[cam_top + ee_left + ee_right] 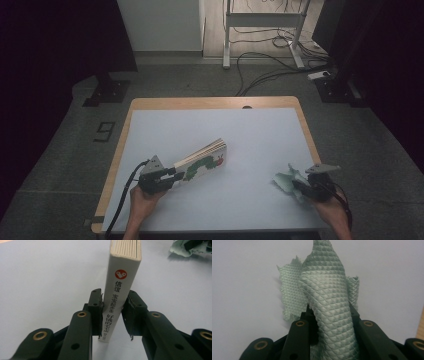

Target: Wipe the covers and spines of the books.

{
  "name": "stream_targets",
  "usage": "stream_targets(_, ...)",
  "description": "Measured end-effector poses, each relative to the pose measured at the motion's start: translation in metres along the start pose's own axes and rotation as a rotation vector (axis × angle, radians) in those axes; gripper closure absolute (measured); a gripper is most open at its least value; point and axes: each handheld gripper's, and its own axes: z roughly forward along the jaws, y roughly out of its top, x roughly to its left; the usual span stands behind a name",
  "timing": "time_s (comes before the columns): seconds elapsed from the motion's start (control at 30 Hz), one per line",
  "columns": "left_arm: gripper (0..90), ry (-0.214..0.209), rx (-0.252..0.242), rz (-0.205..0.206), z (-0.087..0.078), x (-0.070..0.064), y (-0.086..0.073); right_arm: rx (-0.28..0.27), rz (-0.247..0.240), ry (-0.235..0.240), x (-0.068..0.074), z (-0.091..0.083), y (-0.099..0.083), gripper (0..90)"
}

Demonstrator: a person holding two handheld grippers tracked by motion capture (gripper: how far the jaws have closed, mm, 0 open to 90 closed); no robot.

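Note:
A thick board book [202,162] with a green caterpillar on its cover lies tilted on the white table mat [250,135]. My left gripper [172,176] is shut on the book's spine end; in the left gripper view the white spine [117,297] with red logo and dark print stands upright between the jaws of my left gripper [112,315]. My right gripper [300,186] is shut on a pale green waffle-textured cloth [287,179]. In the right gripper view the cloth [324,297] rises folded from between the jaws of my right gripper [329,315].
The mat covers a wooden table [210,102]. Beyond the far edge are a white desk frame [260,30] and loose cables [270,60] on grey floor. A black stand base [107,90] sits far left.

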Motion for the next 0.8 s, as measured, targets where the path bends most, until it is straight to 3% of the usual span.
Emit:
stream_targets(0.27,69.4,-0.008,0.002,0.002,0.0,0.001,0.0,-0.034,-0.047,0.049,0.013,-0.002,0.021,70.9)
stream_targets(0.8,70.1,-0.002,-0.002,0.011,0.0,0.0,-0.001,-0.056,-0.16,0.169,0.054,0.022,0.066,70.8)
